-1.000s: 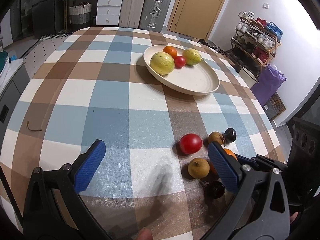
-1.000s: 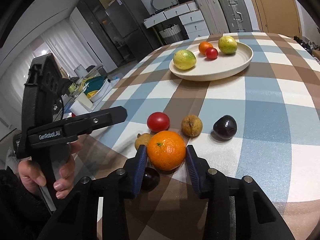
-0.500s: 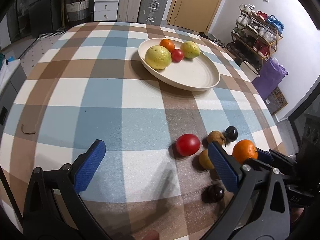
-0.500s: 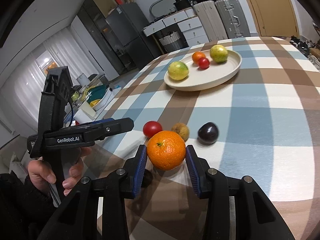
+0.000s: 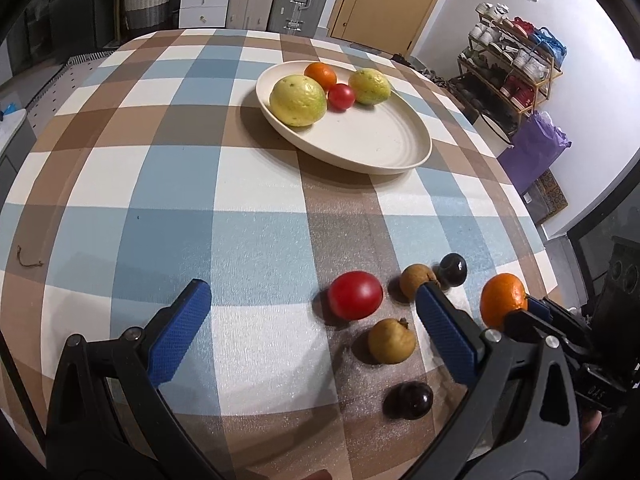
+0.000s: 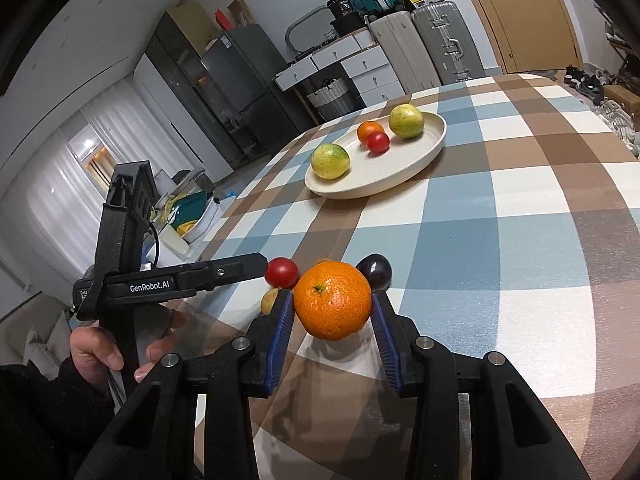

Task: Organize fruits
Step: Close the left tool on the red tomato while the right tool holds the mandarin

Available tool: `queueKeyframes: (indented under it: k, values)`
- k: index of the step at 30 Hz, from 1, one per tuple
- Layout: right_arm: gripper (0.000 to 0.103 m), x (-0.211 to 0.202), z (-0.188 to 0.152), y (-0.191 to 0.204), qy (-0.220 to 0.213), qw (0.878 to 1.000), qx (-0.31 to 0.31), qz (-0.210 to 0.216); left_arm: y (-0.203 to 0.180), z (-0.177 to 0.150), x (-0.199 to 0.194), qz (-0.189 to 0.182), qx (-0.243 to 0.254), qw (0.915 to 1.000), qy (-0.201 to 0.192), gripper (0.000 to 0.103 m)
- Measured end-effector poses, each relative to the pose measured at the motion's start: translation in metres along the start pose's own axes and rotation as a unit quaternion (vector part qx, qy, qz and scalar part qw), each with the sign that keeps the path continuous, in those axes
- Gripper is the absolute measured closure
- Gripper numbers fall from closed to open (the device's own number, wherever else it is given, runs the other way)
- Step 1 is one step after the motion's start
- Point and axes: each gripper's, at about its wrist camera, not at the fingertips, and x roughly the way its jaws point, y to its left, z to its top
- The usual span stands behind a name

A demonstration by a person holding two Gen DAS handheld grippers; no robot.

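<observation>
A round table [image 5: 132, 184] covered with a blue, brown and white checked cloth stands in a furnished room; two ribbed suitcases [image 6: 416, 46] and a white drawer unit [image 6: 352, 66] line the far wall.

Readable text: the side of the left gripper [image 5: 310, 332] carries the marking "GenRobot.AI" in the right wrist view. A box on top of the drawer unit shows printing too small to read.

Count on the cream plate [image 5: 376, 148]: four fruits. These are two yellow-green fruits [image 5: 298, 99], one small orange [image 5: 320, 74] and one red tomato [image 5: 341, 96], grouped at the plate's far end.

Count loose on the cloth: five fruits. These are one red tomato [image 5: 355, 294], two tan-brown fruits [image 5: 391, 341] and two dark plums [image 5: 409, 399], lying close together near the table's near edge.

One more fruit, the mandarin [image 6: 333, 301], is clamped between the blue pads of the right gripper [image 6: 332, 320], lifted clear of the cloth and above the loose group.

The left gripper's fingers [image 5: 178, 330] stand wide apart with nothing between the pads, above the cloth just left of the loose fruits. A hand [image 6: 120, 348] grips its handle.
</observation>
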Motion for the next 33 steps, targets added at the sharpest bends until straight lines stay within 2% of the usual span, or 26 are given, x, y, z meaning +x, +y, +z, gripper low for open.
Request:
queueKeyframes:
  k: [13, 15, 18, 20, 21, 23, 24, 25, 26, 29, 33]
  values:
    - [0.063, -0.004, -0.003, -0.008, 0.000, 1.000, 0.008, 0.004, -0.001, 0.008, 0.014, -0.002, 0.002, 0.9999, 0.014, 0.002]
    - [0.063, -0.003, -0.003, -0.007, 0.001, 1.000, 0.008, 0.006, -0.002, 0.008, 0.016, -0.002, 0.006, 0.9998, 0.016, 0.005]
    - [0.063, -0.003, -0.003, -0.007, 0.001, 1.000, 0.007, 0.007, -0.003, 0.008, 0.019, -0.004, 0.010, 0.9997, 0.022, 0.016]
    - [0.063, -0.003, -0.003, -0.007, 0.001, 1.000, 0.008, 0.006, -0.004, 0.009, 0.022, -0.009, 0.011, 0.9995, 0.027, 0.031]
    - [0.063, -0.003, -0.003, -0.007, 0.001, 1.000, 0.008, 0.006, -0.004, 0.008, 0.021, -0.009, 0.013, 0.9996, 0.026, 0.036]
    - [0.063, -0.003, -0.002, -0.007, 0.001, 1.000, 0.008, 0.005, -0.006, 0.008, 0.020, -0.028, 0.019, 0.9991, 0.024, 0.056]
    - [0.063, -0.002, -0.002, -0.006, 0.002, 1.000, 0.008, 0.006, -0.008, 0.008, 0.019, -0.038, 0.024, 0.9987, 0.023, 0.061]
    - [0.063, -0.002, -0.003, -0.006, 0.002, 1.000, 0.008, 0.005, -0.012, 0.008, 0.018, -0.046, 0.034, 0.9982, 0.019, 0.072]
    - [0.063, -0.001, -0.003, -0.005, 0.003, 1.000, 0.007, 0.005, -0.015, 0.008, 0.016, -0.051, 0.043, 0.9976, 0.017, 0.079]
    - [0.063, 0.001, -0.003, -0.005, 0.006, 1.000, 0.005, 0.004, -0.019, 0.009, 0.015, -0.051, 0.056, 0.9971, 0.013, 0.082]
    - [0.063, 0.002, -0.003, -0.002, 0.010, 1.000, 0.001, 0.002, -0.015, 0.011, 0.014, -0.060, 0.046, 0.9970, 0.014, 0.085]
